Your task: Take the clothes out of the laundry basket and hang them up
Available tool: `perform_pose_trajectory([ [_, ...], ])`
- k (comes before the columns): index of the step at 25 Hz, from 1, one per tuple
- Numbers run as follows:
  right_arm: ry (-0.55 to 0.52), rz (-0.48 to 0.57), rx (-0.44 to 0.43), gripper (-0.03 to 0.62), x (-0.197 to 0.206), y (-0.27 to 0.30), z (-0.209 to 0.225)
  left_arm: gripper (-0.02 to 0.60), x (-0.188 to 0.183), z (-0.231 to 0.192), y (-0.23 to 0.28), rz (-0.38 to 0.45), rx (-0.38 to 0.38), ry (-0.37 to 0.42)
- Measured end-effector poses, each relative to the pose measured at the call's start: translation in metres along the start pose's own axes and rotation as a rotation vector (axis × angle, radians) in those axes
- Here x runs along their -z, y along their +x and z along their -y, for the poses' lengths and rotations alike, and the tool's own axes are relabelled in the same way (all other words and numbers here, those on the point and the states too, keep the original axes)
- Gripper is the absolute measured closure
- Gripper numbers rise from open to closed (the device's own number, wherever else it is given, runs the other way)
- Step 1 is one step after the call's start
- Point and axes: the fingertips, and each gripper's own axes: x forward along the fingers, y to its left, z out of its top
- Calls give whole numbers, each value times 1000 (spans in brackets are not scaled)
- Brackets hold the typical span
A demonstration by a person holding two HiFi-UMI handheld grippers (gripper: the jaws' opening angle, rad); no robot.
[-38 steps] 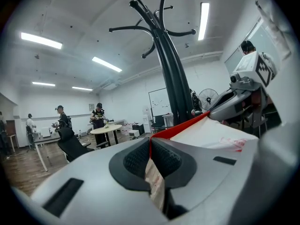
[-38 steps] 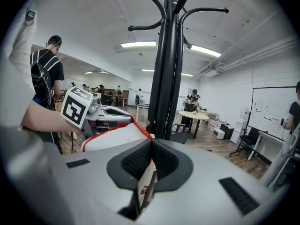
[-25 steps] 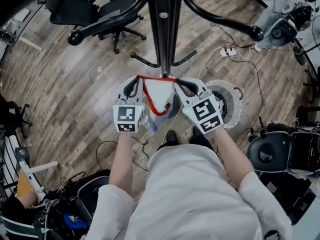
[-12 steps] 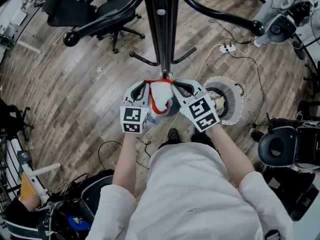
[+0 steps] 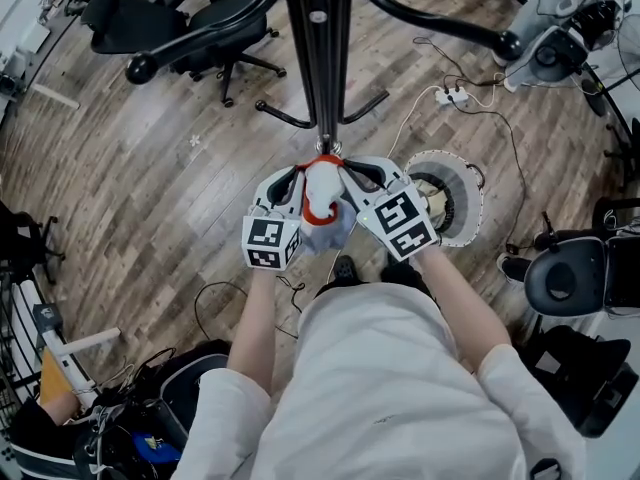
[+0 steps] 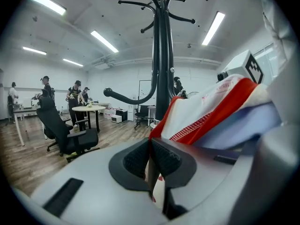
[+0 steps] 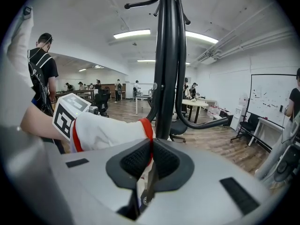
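**laundry_lurker:** Two grippers on one white garment (image 5: 322,190) with red trim, is that what you're seeing too?

**hangtime42:** Yep. Left gripper (image 6: 151,143) has its fingers (image 6: 136,161) clenched on the fabric. You can see cloth squeezed right between the black pads, and the red-edged part bunches up just to their right. Right gripper (image 7: 151,145) is the same deal: fingers pinched tight on the red hem, with the white cloth running off left toward the other gripper's marker cube.

**laundry_lurker:** So where's the garment, in the basket or out?

**hangtime42:** Out. It's up in the air, bunched between the two grippers, which sit close side by side in front of the person's chest. The black coat stand (image 5: 322,48) is right there, its pole rising just behind the cloth in both gripper views. The round white basket (image 5: 468,208) is down on the wood floor (image 5: 150,168), off to the right of the right gripper. Can't tell what's in it.

**laundry_lurker:** Anything else around?

**hangtime42:** Office chair (image 5: 215,23) at the upper left of the head view and a power strip (image 5: 455,96) with cables on the floor. People (image 6: 76,92) are standing around tables way off in the back.
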Motion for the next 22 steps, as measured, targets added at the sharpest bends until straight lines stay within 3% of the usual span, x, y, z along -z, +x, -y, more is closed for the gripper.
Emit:
perform_pose_trajectory([
  [8,-4,-2,-10,536,4,-4,-2,550,-2,5,-2,17,28,-37],
  [12,-6,-2,-18,523,3,-5,-4,467,-2,3,-5,17,35,-41],
  [22,-4,2,-19,523,0,-10,-8,447,-12,-1,-21,66,31,-52],
])
